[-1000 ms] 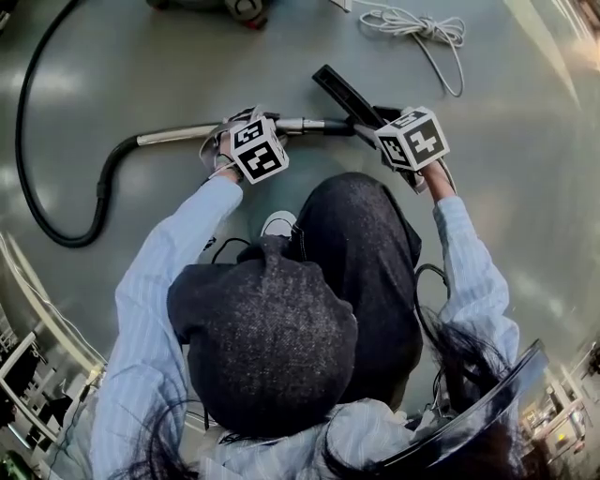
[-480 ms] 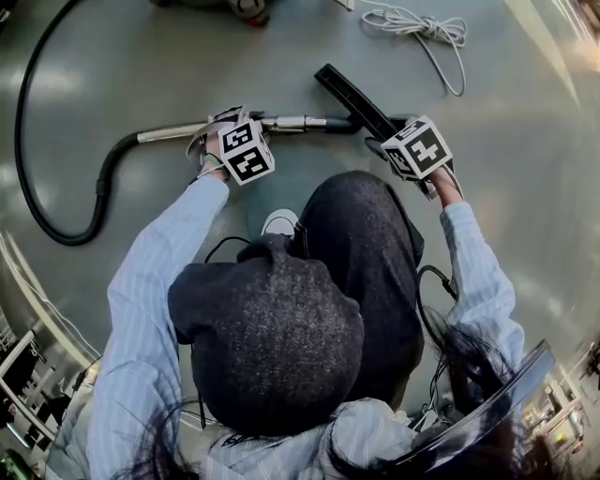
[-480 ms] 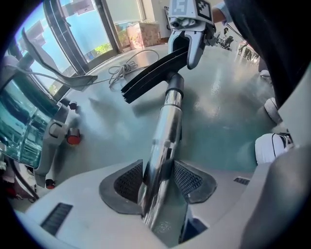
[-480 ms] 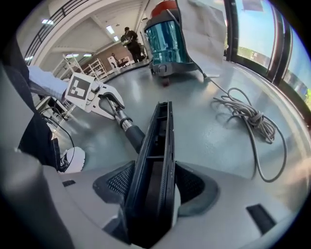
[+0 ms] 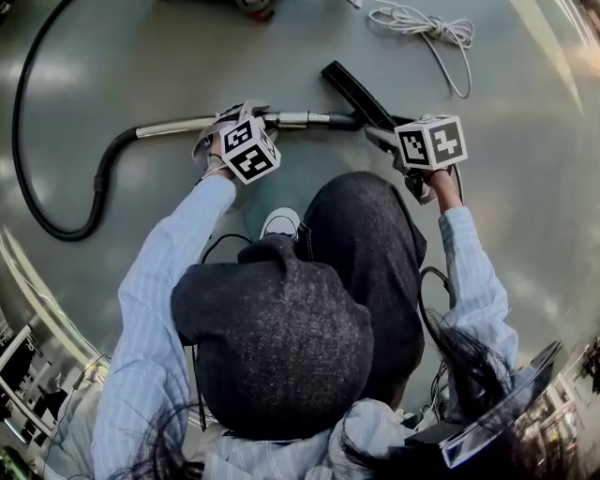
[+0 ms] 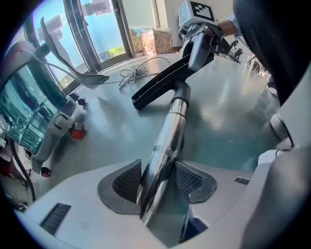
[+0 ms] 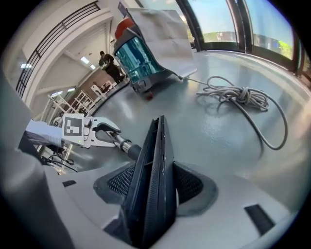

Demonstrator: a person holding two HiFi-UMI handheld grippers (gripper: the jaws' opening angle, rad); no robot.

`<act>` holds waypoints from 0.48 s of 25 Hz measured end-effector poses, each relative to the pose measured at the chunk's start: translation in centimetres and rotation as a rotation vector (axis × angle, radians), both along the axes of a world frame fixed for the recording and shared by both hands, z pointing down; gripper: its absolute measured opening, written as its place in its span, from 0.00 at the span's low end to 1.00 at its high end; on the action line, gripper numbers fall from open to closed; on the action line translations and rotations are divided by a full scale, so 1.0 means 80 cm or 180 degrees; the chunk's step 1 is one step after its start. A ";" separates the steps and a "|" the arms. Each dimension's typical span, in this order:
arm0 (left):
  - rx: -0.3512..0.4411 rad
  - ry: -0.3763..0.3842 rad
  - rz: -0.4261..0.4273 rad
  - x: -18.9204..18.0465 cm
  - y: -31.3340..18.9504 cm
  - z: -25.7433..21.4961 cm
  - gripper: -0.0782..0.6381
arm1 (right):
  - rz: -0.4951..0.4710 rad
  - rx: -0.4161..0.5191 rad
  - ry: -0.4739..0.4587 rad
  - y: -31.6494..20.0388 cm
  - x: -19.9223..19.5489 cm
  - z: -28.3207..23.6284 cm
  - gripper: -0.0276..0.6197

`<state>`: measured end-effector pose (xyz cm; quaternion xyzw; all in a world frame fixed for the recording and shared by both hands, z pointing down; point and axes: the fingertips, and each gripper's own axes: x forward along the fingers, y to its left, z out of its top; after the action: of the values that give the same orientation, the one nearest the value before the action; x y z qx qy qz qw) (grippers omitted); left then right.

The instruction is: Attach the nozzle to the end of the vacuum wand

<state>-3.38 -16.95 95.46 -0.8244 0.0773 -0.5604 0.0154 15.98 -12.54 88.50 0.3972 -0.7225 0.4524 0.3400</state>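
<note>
Since a second ago the right gripper [image 5: 386, 138] has rolled, so its marker cube now sits squarer to the head view, and the black nozzle [image 5: 353, 90] has swung with it. Its fingers [image 7: 119, 182] have just been opening a little, yet the nozzle stands between them with both pads against its flat sides, so it is gripped. The nozzle slants up and away from this gripper, and its round neck meets the dark collar at the end of the metal wand [image 5: 173, 127]; whether it is pushed fully home cannot be told.

The left gripper [image 5: 246, 116] is closed on the shiny wand partway along, its fingers [image 6: 127, 182] pressing the tube from both sides. The wand runs left across the grey floor [image 5: 525, 141] into a black hose [image 5: 101, 183] that loops round and away. A coiled pale cord [image 5: 424, 26] lies on the floor well beyond the nozzle, and the vacuum's teal body [image 7: 138, 61] stands farther off
</note>
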 end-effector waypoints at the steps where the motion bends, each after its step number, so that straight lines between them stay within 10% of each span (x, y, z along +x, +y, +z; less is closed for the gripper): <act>1: -0.0003 0.0005 -0.0015 0.000 0.000 0.001 0.39 | 0.0086 0.0028 -0.0020 0.000 -0.001 -0.001 0.43; 12: -0.0043 0.0046 -0.0037 0.004 0.000 -0.007 0.39 | -0.0146 0.0231 0.0040 -0.020 0.000 -0.008 0.42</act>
<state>-3.03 -16.95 94.92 -0.8281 0.0784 -0.5551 0.0061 15.96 -14.10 87.86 0.3955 -0.7452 0.4156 0.3401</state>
